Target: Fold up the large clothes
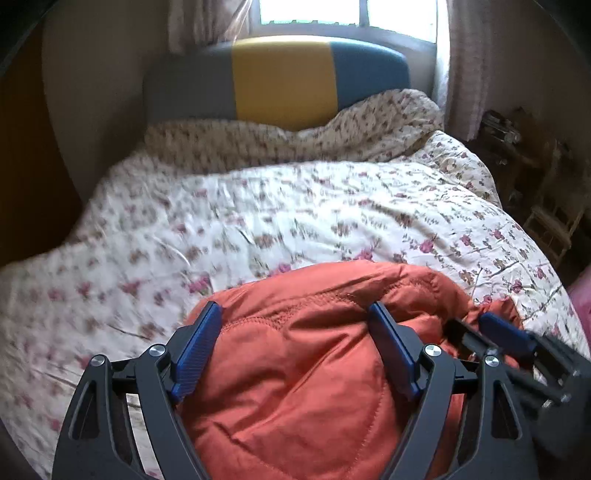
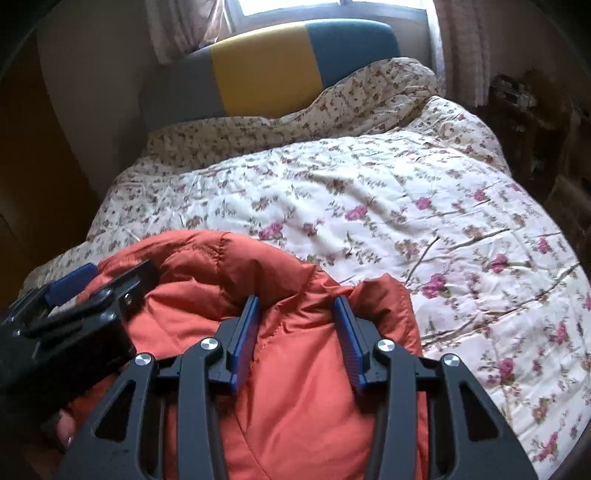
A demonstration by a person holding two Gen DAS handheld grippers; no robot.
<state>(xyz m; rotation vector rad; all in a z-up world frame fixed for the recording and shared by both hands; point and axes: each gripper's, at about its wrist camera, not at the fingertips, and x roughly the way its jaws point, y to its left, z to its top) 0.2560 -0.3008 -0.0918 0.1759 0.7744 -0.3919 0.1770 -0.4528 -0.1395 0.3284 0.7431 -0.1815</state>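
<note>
Nearest my left camera, the left gripper (image 1: 295, 350) spreads its black arms wide, blue ribbed pads (image 1: 197, 350) apart with nothing pinched; the orange jacket (image 1: 295, 369) merely bulges up between them. That jacket is puffy, quilted in curved stitched seams, with a smooth, faintly shiny shell, bunched into a rounded mound at the near edge of the bed. I can't tell its long axis or which end points where. It rests on a cream floral quilt (image 1: 332, 206), crumpled and printed with pink roses, which runs to a far padded headboard (image 1: 280, 77) banded grey, yellow and teal under a bright window (image 1: 310, 11).

From my right camera, the right gripper (image 2: 299, 339) tilts down over the jacket's right side, pads set narrower, a ridge of orange fabric rising between them; whether they press it I cannot tell. My left gripper shows at the left there, close beside, with a fingertip (image 2: 66, 428) of the person's hand below it.
</note>
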